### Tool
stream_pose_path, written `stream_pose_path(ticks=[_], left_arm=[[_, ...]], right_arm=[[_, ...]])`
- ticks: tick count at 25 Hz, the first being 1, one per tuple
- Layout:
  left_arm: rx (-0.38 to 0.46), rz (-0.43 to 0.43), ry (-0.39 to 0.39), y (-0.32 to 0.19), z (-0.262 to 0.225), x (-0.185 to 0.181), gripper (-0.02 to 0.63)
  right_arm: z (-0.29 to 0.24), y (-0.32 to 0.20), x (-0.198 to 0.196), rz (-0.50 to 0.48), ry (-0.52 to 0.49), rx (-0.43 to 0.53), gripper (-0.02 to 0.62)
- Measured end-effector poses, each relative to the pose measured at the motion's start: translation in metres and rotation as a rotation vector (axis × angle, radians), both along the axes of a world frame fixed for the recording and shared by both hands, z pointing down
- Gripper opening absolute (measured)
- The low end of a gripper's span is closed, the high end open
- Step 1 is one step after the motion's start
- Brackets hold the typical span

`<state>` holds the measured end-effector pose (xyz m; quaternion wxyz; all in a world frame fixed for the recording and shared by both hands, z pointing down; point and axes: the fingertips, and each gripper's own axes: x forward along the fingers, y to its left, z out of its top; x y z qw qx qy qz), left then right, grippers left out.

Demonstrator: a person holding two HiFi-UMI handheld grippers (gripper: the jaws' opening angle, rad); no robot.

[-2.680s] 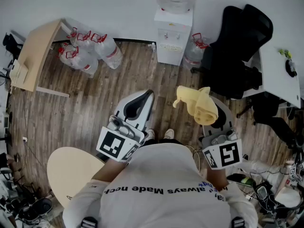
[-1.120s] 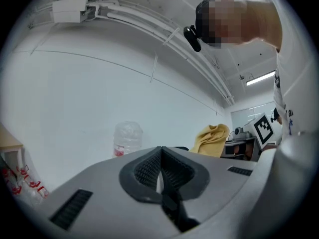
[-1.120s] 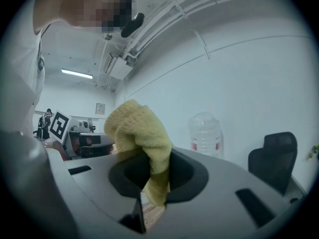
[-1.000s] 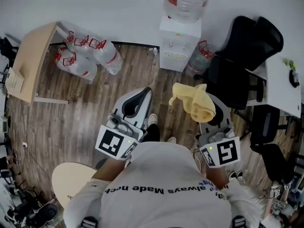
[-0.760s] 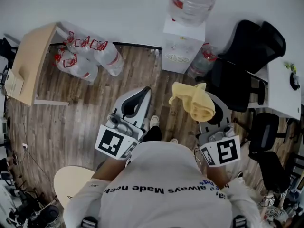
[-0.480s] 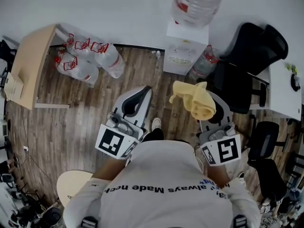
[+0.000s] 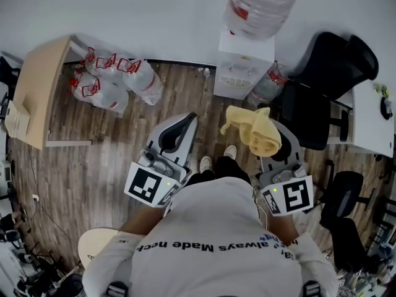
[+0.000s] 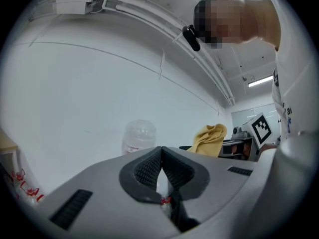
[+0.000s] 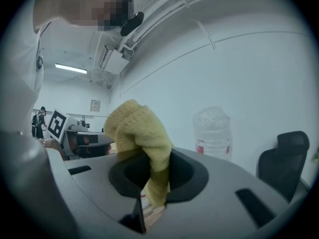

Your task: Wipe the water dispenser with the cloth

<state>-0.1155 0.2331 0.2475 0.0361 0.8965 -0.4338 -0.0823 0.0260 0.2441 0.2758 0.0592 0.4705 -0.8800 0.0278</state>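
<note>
Left gripper: fingers closed, tips touching, nothing between. Right gripper: fingers clamped on yellow cloth. Cloth bunched above fingers, held over wood floor, well apart from water dispenser. Dispenser stands ahead against white wall, large bottle on top. Black chair just right of dispenser. Spare bottles on floor to left.
</note>
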Motion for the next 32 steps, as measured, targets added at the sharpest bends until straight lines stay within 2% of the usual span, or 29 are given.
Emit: stream_pose_path(ticks=[16,32], left_arm=[[0.014,0.003,0.002,-0.091,-0.007,0.042,0.019],[0.023,-0.028,-0.012,-0.156,-0.013,0.098,0.018]], right_arm=[[-0.003,-0.093,0.052,0.039,0.002,0.017,0.064],[-0.005,-0.166,0.105,0.002,-0.017,0.028,0.064]])
